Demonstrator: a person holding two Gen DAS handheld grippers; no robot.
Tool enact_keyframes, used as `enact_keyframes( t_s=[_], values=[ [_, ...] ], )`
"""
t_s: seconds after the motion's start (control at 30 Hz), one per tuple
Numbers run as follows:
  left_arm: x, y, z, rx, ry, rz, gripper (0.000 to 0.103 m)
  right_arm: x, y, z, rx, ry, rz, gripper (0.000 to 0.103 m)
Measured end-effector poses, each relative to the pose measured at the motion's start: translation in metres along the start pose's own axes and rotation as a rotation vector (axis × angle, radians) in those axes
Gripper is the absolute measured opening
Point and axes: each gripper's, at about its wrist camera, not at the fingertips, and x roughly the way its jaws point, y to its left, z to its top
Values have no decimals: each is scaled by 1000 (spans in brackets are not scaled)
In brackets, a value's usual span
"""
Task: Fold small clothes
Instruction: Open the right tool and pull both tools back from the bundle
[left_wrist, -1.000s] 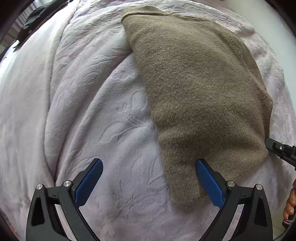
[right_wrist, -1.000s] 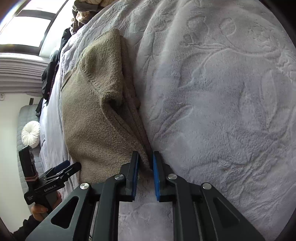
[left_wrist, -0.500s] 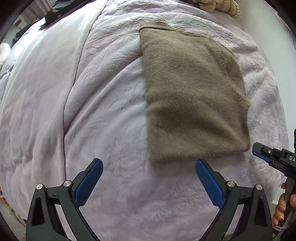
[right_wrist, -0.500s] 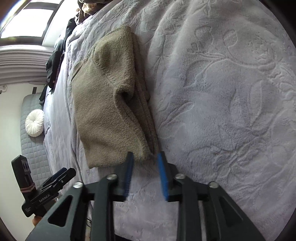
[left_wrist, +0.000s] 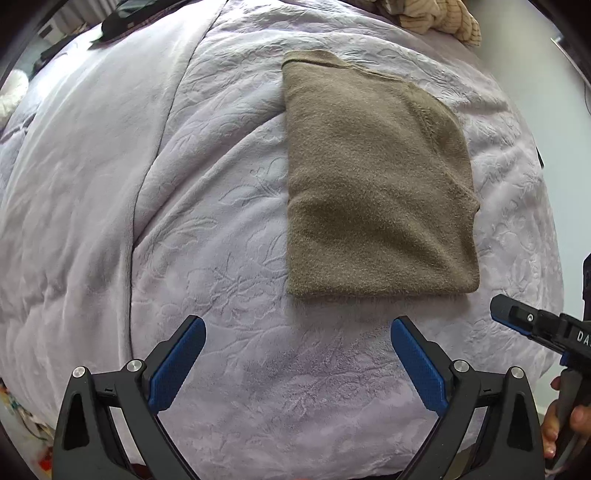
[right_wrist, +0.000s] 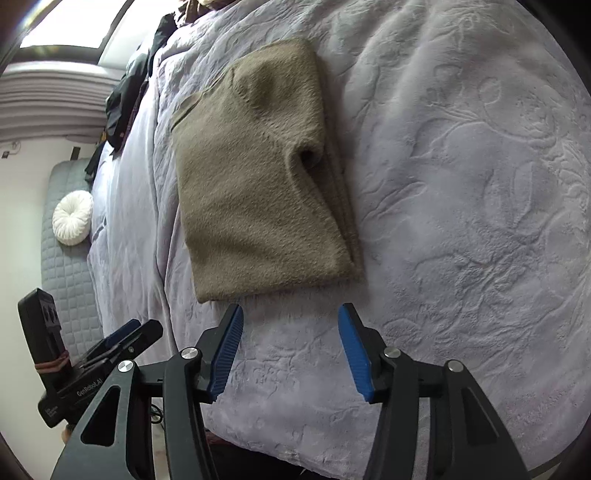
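While both tongs (left_wrist: 297, 343) (right_wrist: 290, 332) gape empty, folded sweater (left_wrist: 373, 199) lies just beyond.

I'm seeing a plain olive-brown sweater (left_wrist: 373, 192) lying on a pale lilac blanket (left_wrist: 207, 206) embossed with a floral pattern. Beside the blanket, a white round cushion (right_wrist: 72, 218) is sitting on a grey quilted mat (right_wrist: 70, 280). Both grippers' pads (right_wrist: 354, 350) are showing blue on black frames.

Folded sweater (left_wrist: 376, 192) on blanket (left_wrist: 221, 229), ahead of both grippers
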Motion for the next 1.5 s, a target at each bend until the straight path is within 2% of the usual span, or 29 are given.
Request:
enact_keyframes(
  t_s=[0.2,0.37,0.47,0.53,0.67,0.9,1.17,1.5],
  values=[
    [3,5,-5,-45,-15,-7,101,3,4,-2,-13,18,-1,75],
    [8,1,-6,-31,-1,10,101,1,4,-1,-23,8,-9,82],
    [10,-2,-6,-28,5,17,101,-2,4,2,-42,-10,-32,91],
    [13,-3,-6,-29,18,15,101,-4,5,5,-61,-23,-44,103],
    [18,-7,-6,-23,30,29,101,-10,5,13,-88,-38,-50,103],
    [31,-15,-2,-20,52,59,101,-7,-7,27,-56,3,-35,103],
    [49,-15,10,-44,88,48,101,2,-26,39,2,44,5,103],
    [69,-5,36,-49,91,36,101,17,-48,50,84,84,33,103]
  ],
)
